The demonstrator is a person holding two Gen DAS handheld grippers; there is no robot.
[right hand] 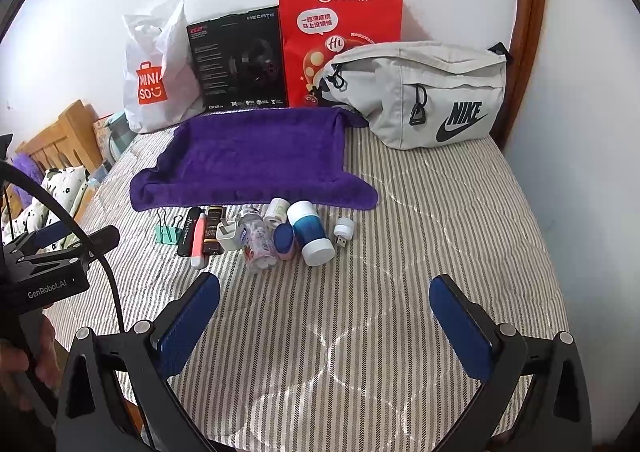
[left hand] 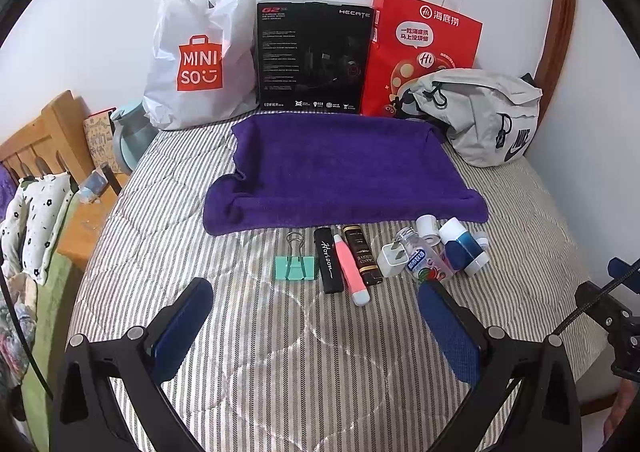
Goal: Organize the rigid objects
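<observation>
The white plastic bag (left hand: 200, 51) reads "MINISO"; the black box (left hand: 314, 59) shows "G2", "HECATE" and "EDIFIER". The red paper bag (right hand: 340, 47) carries "Hi" and "海底捞", the grey waist bag (right hand: 420, 95) "NIKE". The black lighter (left hand: 329, 266) says "Horizon", the left gripper's body (right hand: 44, 284) "GenRobot.AI".
</observation>
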